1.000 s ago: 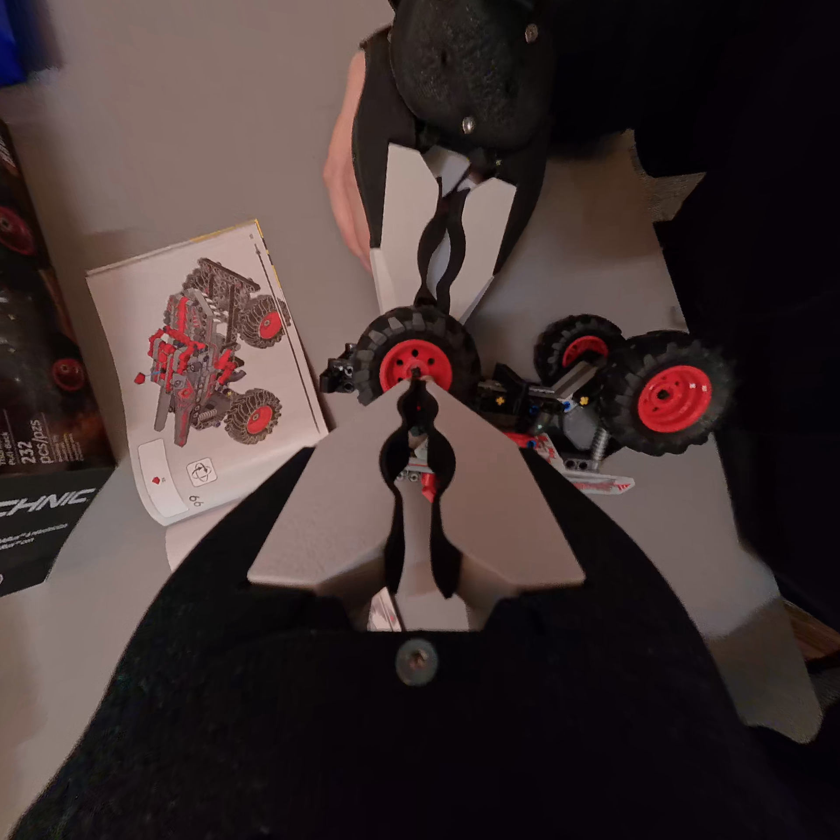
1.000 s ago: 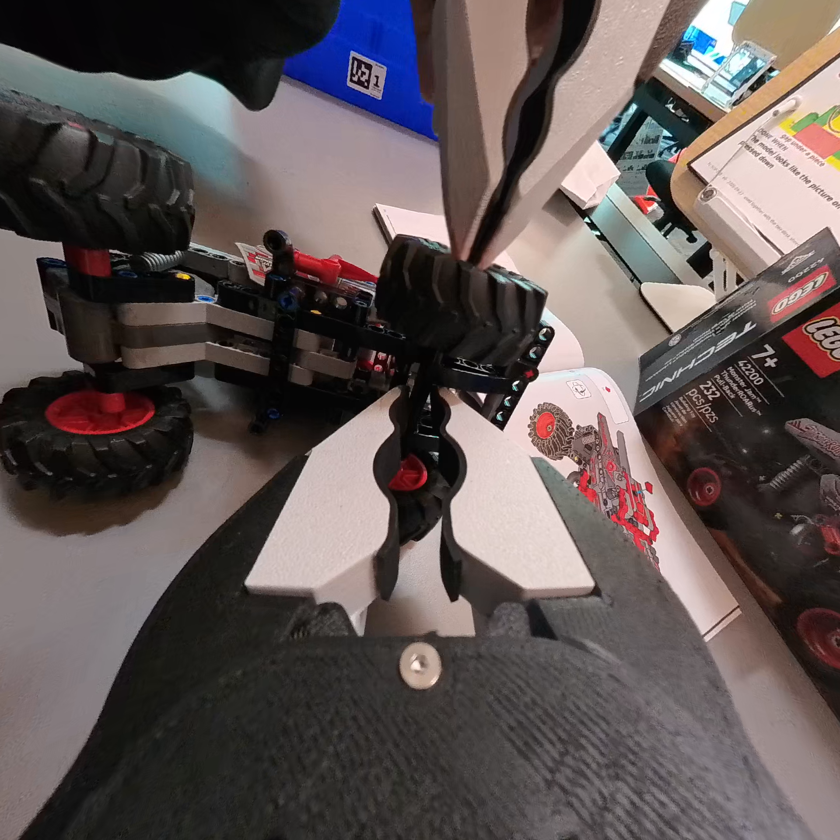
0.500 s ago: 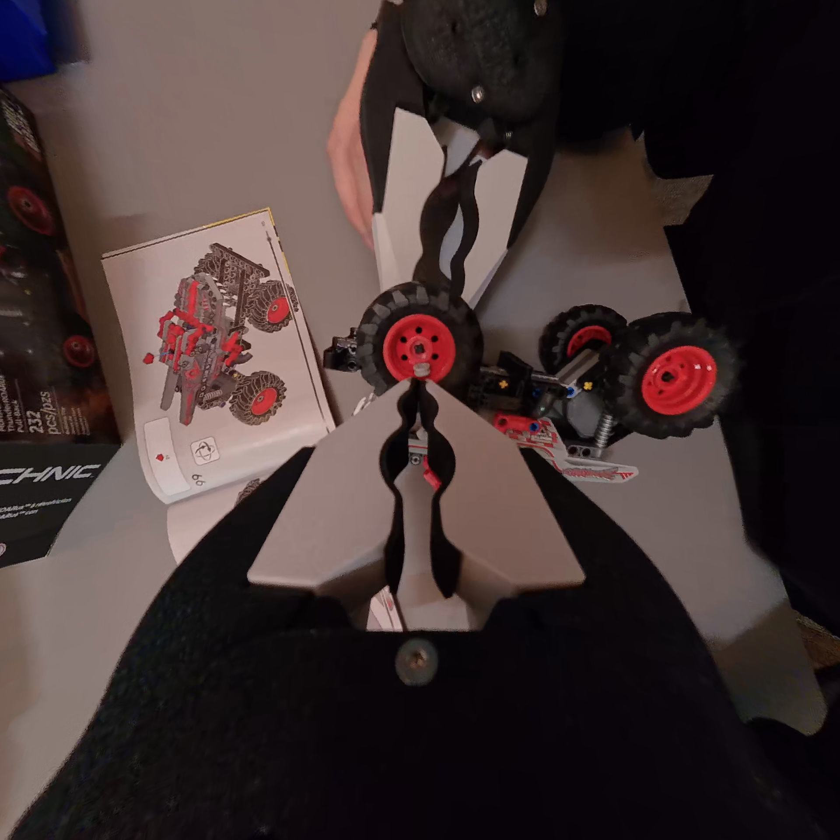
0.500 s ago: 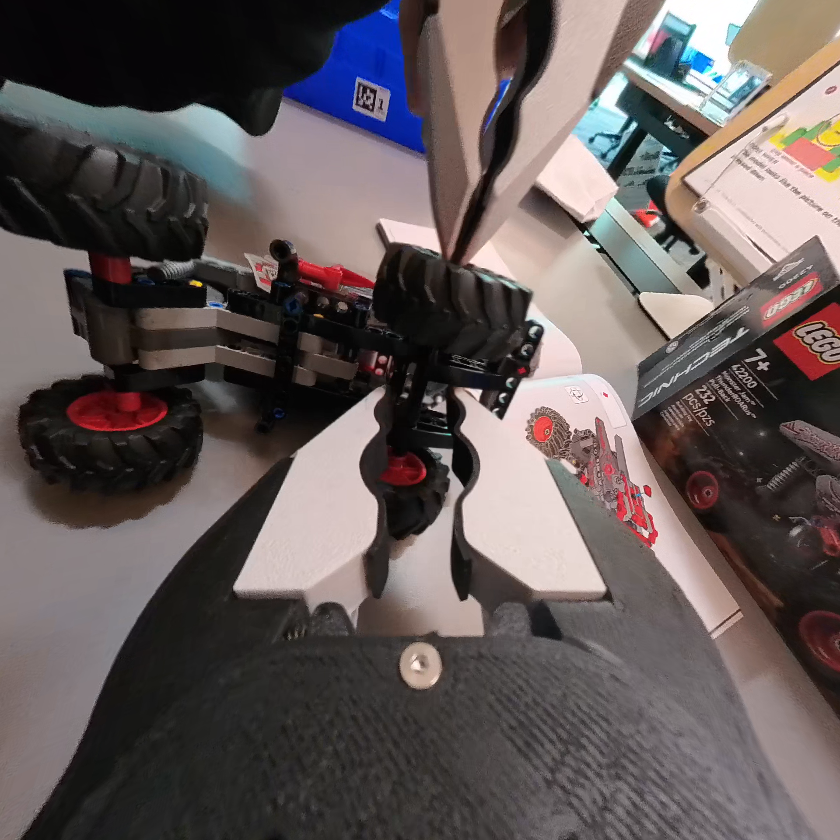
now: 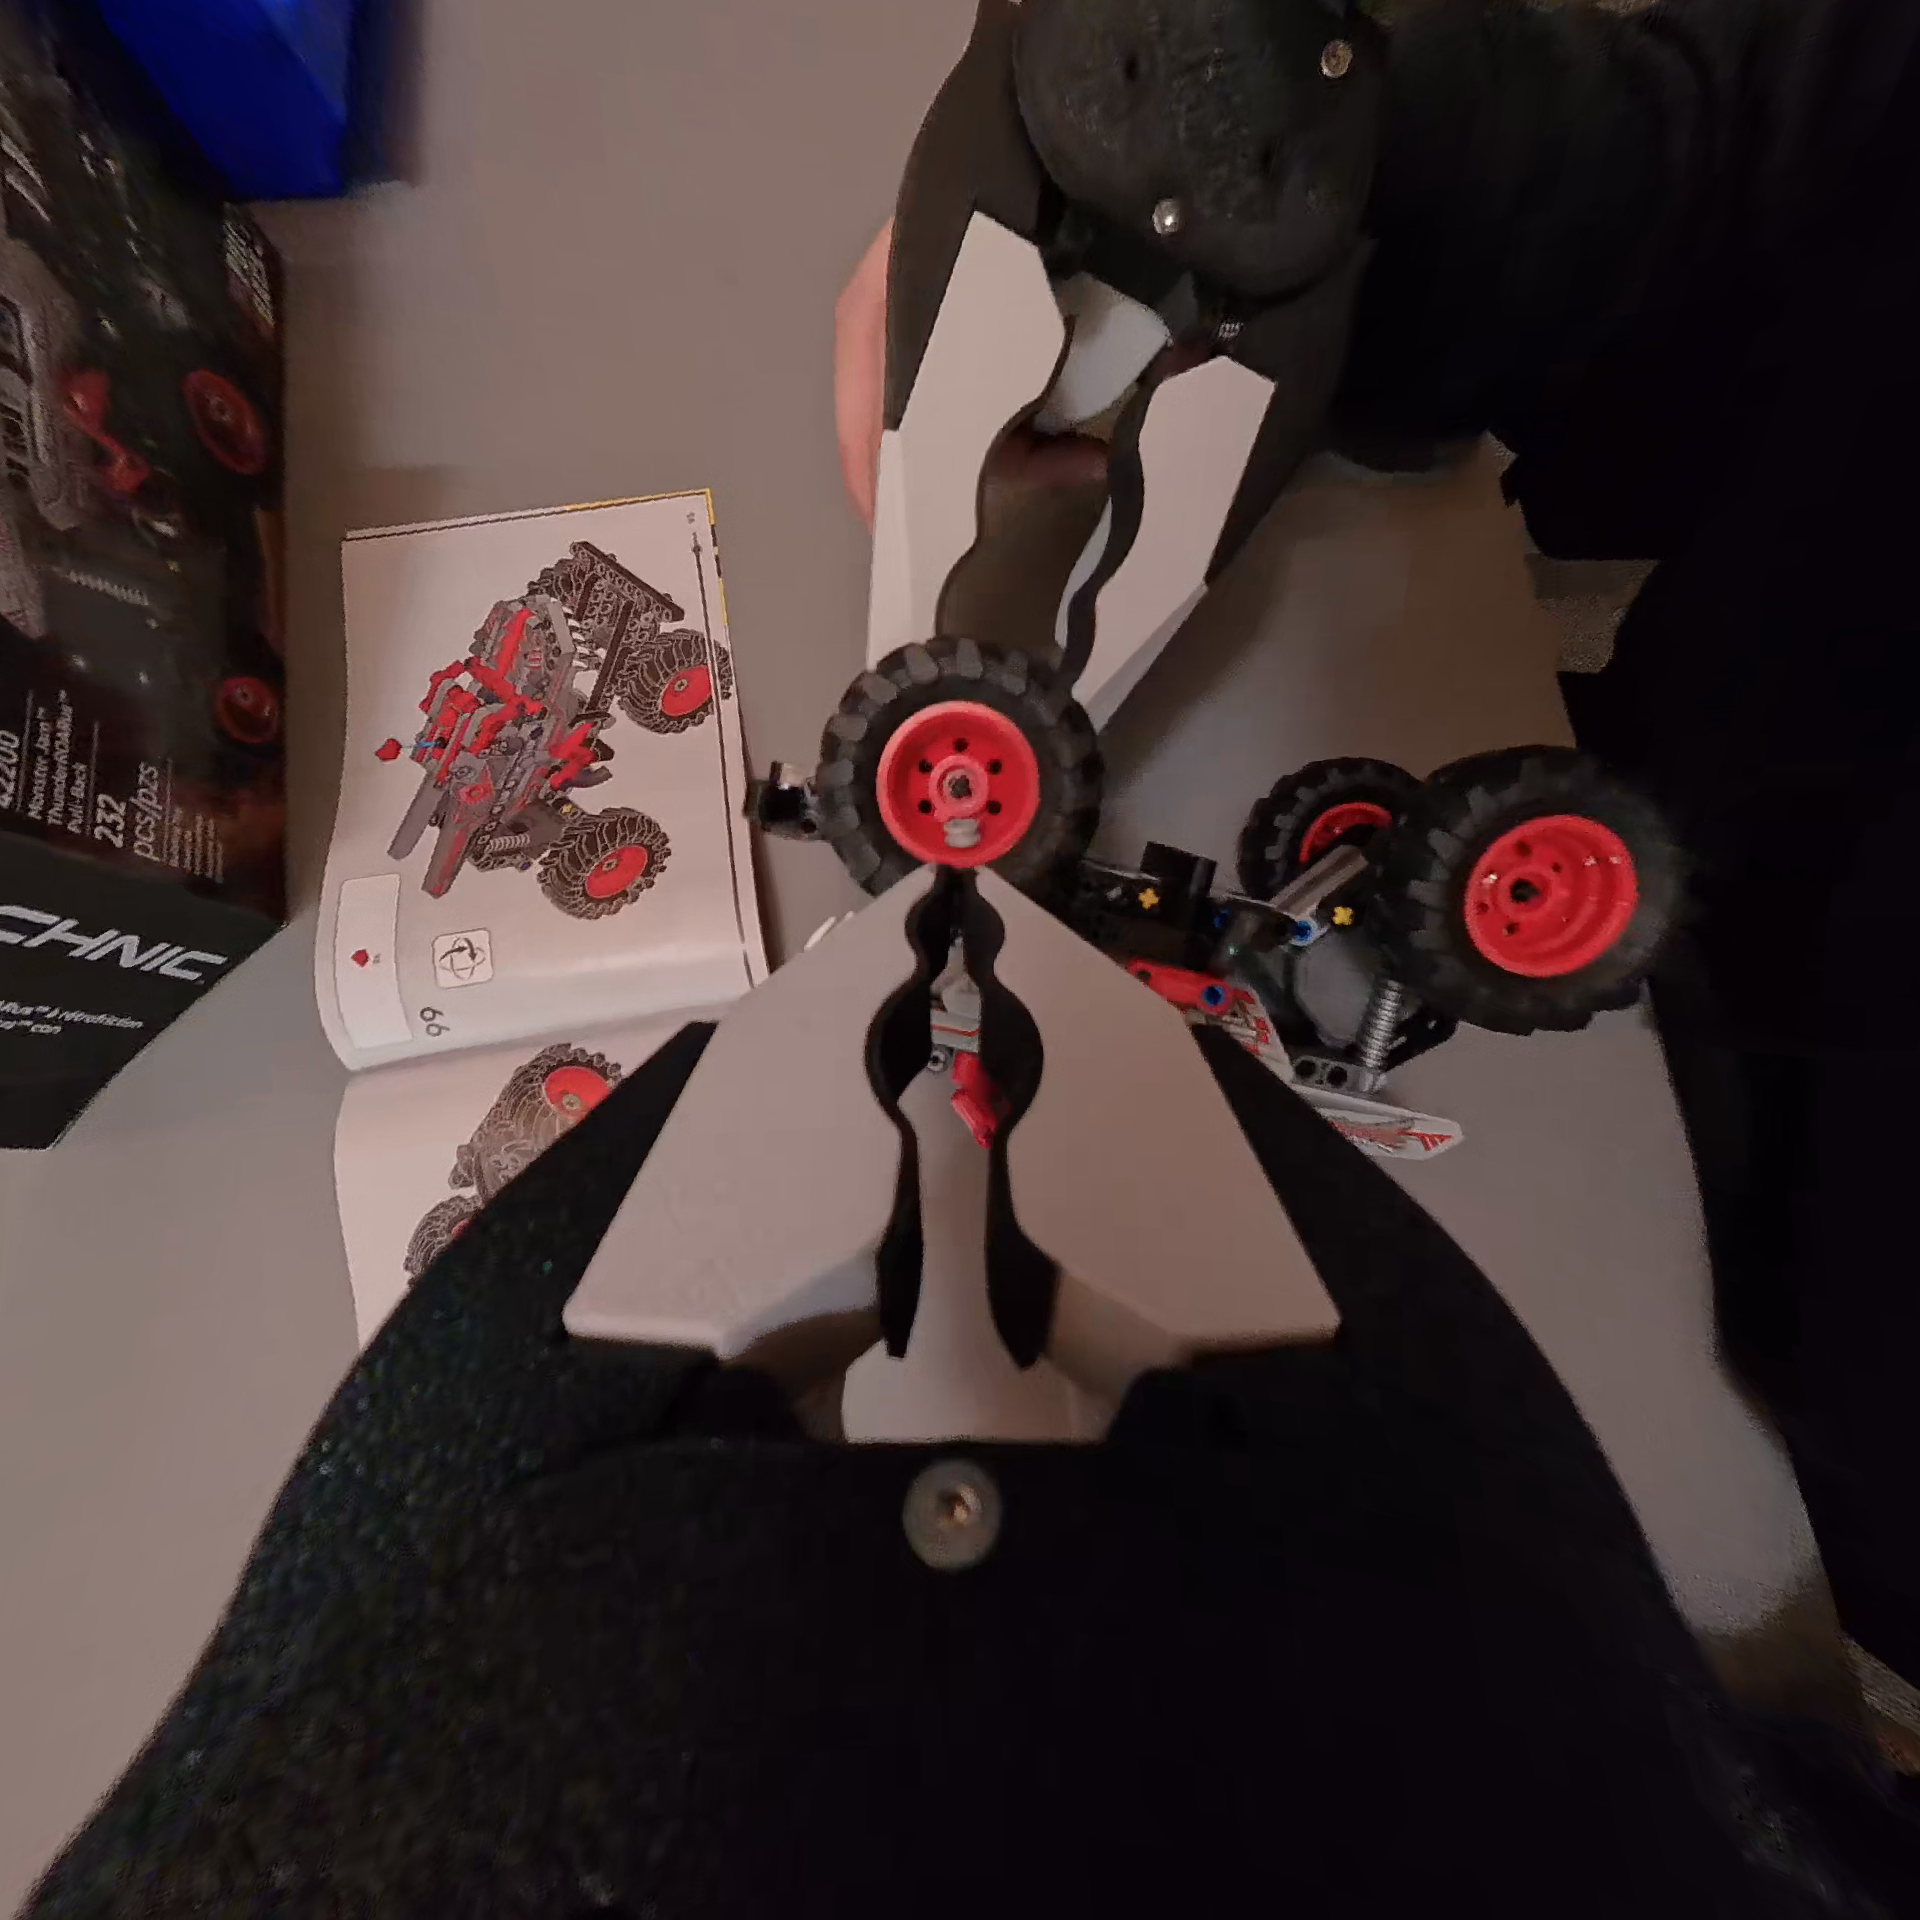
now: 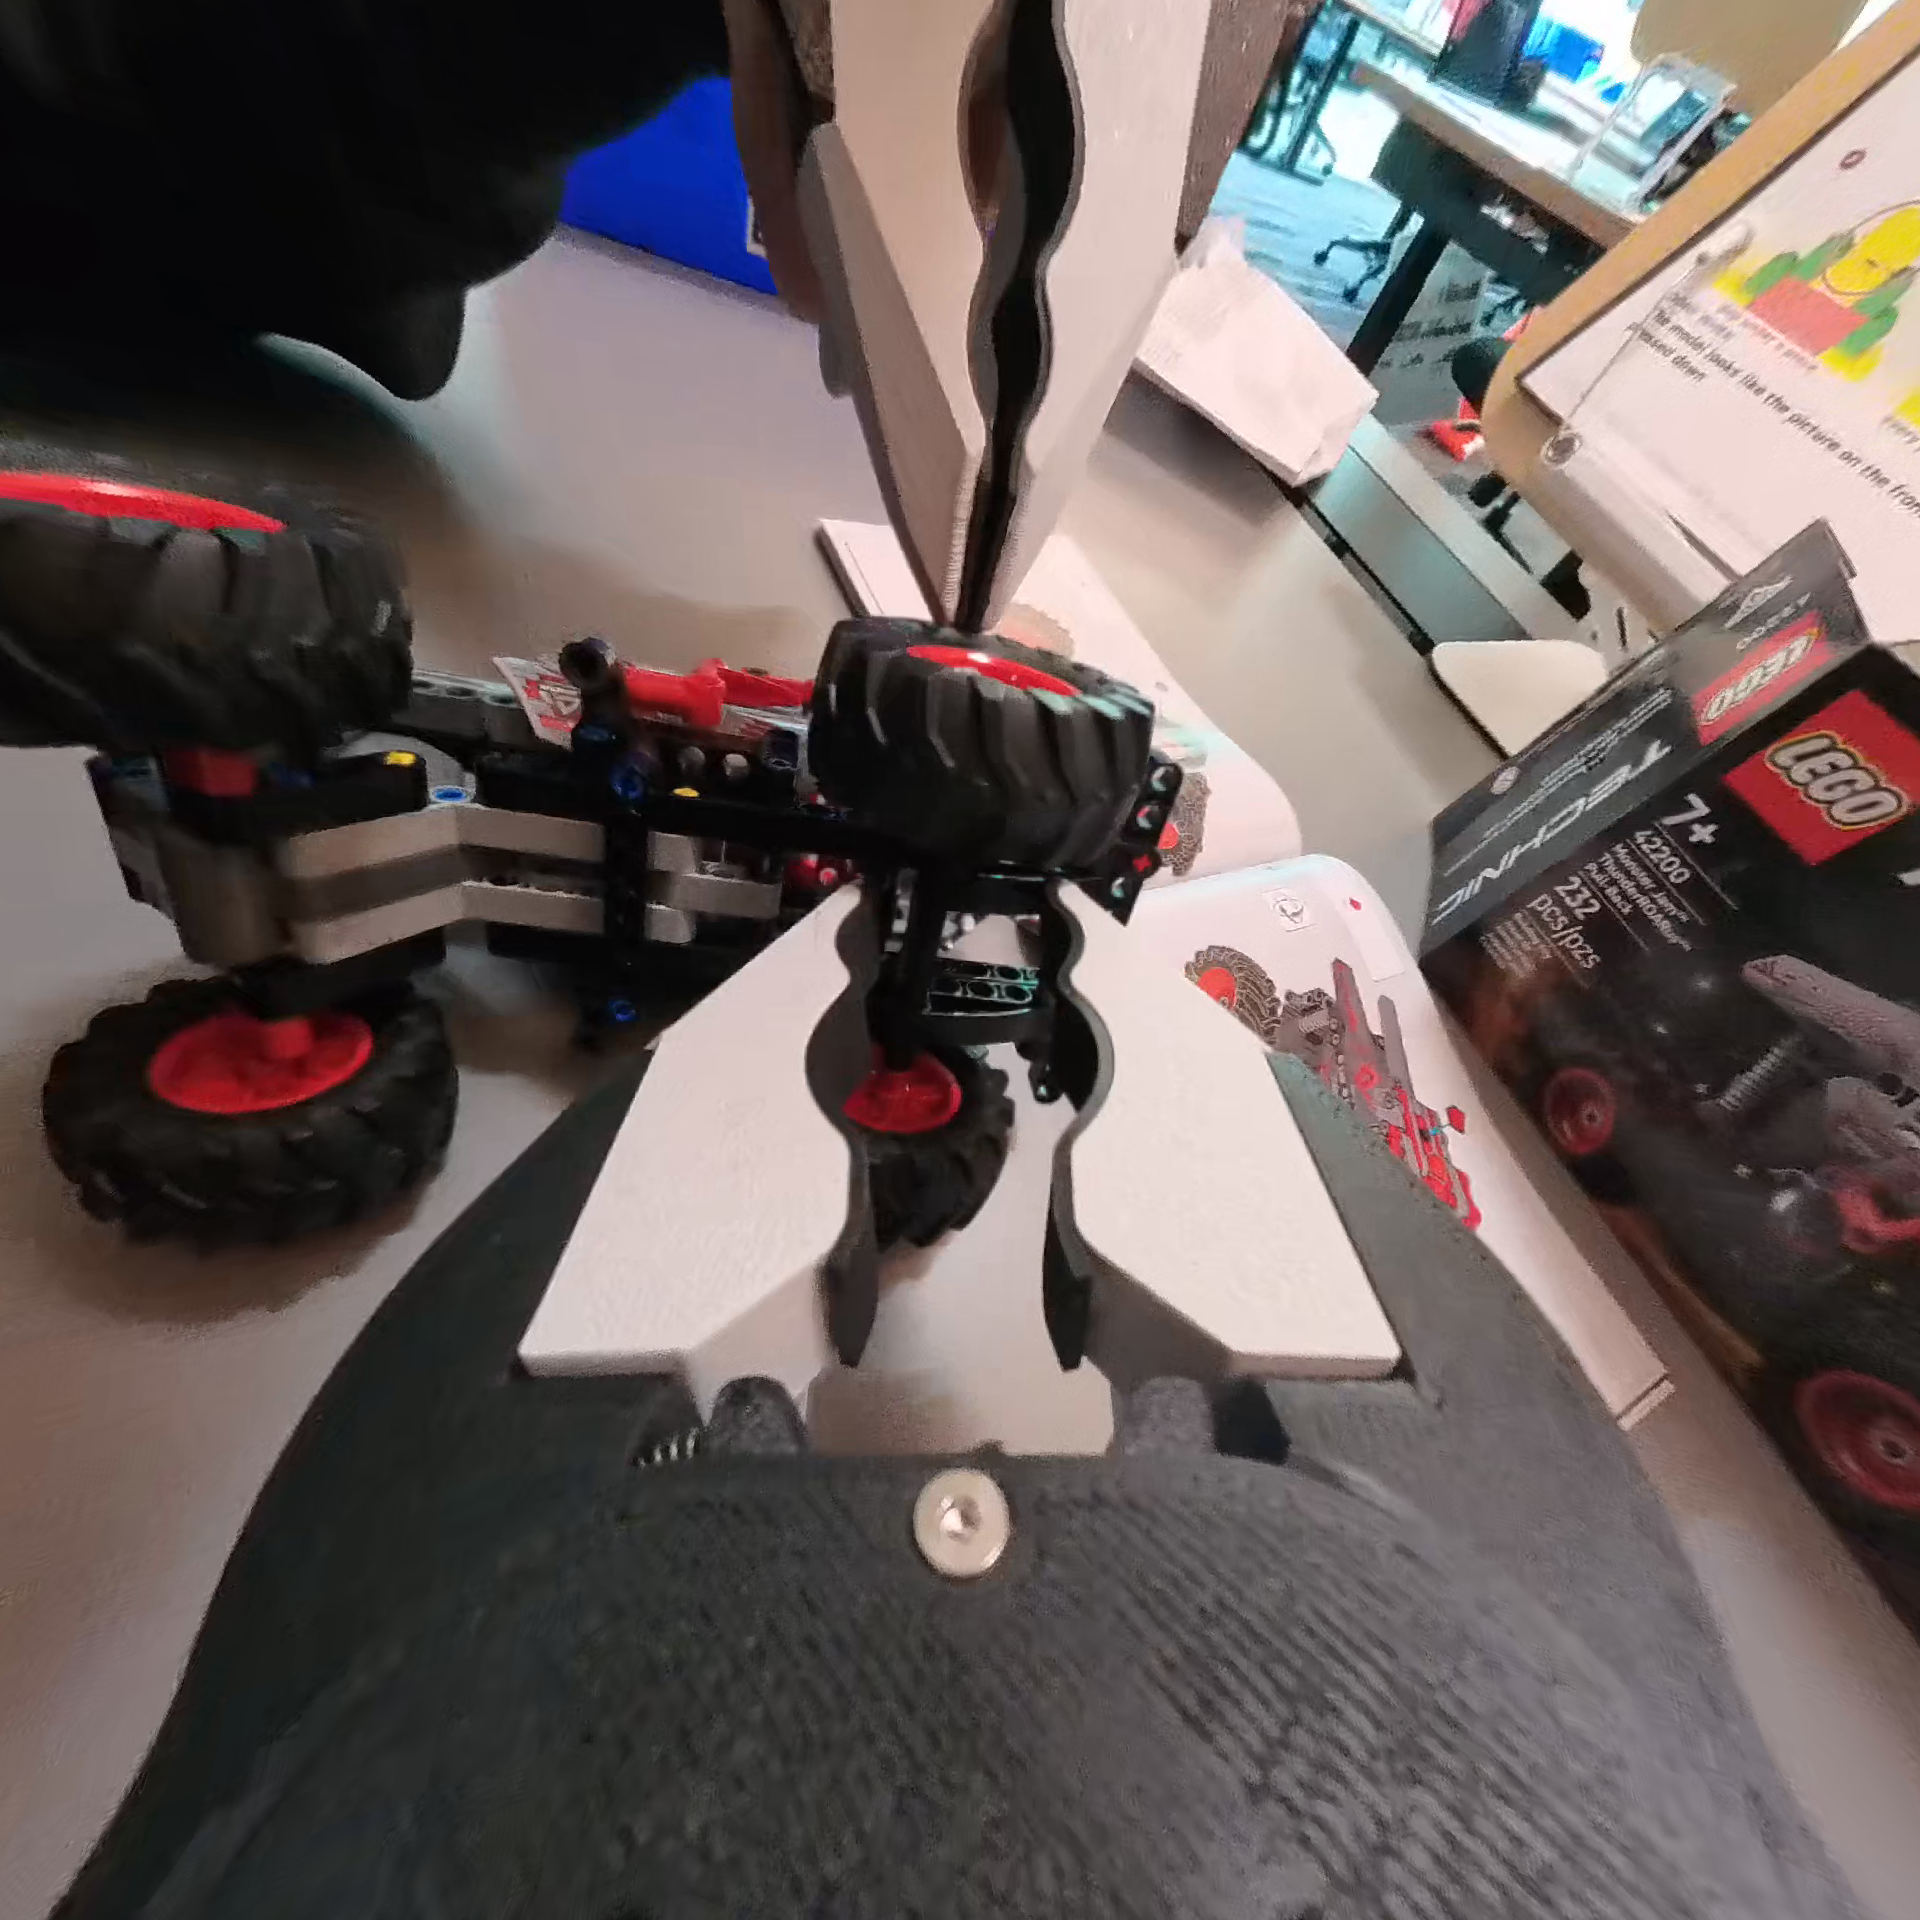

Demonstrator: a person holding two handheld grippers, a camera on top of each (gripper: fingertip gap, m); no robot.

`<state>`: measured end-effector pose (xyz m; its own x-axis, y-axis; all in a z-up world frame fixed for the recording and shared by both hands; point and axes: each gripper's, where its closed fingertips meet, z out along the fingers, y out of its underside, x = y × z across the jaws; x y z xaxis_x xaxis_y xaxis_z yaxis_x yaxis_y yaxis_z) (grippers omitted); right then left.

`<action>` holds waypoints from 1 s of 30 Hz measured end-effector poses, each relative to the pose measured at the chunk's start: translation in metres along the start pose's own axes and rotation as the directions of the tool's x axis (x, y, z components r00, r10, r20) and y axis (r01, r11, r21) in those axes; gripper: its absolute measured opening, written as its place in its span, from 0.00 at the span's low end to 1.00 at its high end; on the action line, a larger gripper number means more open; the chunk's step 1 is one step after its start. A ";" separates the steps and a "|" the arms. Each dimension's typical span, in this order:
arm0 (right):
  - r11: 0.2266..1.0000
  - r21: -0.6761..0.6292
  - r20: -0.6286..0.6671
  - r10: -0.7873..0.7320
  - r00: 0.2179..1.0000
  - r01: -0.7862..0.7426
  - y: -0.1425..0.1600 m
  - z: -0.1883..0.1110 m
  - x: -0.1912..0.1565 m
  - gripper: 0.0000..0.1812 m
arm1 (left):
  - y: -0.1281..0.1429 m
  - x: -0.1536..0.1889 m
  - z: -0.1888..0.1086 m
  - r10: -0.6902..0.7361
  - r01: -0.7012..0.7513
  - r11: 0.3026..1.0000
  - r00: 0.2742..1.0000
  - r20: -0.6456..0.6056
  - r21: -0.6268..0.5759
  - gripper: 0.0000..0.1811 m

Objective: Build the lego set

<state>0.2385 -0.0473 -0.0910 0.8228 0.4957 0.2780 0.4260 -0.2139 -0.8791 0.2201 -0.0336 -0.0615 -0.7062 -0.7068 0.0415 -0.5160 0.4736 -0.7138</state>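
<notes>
The lego truck (image 5: 1195,904) lies on its side on the grey table, with black tyres and red hubs; it also shows in the right wrist view (image 6: 468,873). My left gripper (image 5: 956,888) is shut on a small grey piece (image 5: 961,831) and holds it at the red hub of the upper front wheel (image 5: 956,784). In the right wrist view it comes down from above (image 6: 971,613) onto that wheel (image 6: 977,748). My right gripper (image 6: 961,904) is open, its jaws either side of the black axle frame (image 6: 966,987) under the wheel. Its fingers (image 5: 920,488) show behind the wheel.
An open instruction booklet (image 5: 530,779) lies left of the truck and shows in the right wrist view (image 6: 1340,997). The dark set box (image 5: 114,623) stands beyond it (image 6: 1714,935). A blue bin (image 6: 665,187) is at the back. A person's hand (image 5: 857,395) holds the right gripper. Some 5 centimeters of space lies between my two pairs of fingers.
My right gripper's jaws have spread apart around the black axle frame. My left gripper has stayed shut at the wheel hub, and both views have drawn closer to the truck.
</notes>
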 end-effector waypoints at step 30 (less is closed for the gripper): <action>0.992 -0.053 -0.010 0.115 0.993 -0.115 0.019 0.021 -0.013 0.10 | -0.005 -0.002 0.002 0.152 -0.147 0.981 0.988 0.038 -0.125 0.00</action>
<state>0.2279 -0.0403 -0.1198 0.8701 0.4591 0.1794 0.3478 -0.3140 -0.8835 0.2253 -0.0353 -0.0590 -0.7575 -0.6460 -0.0945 -0.4634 0.6339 -0.6192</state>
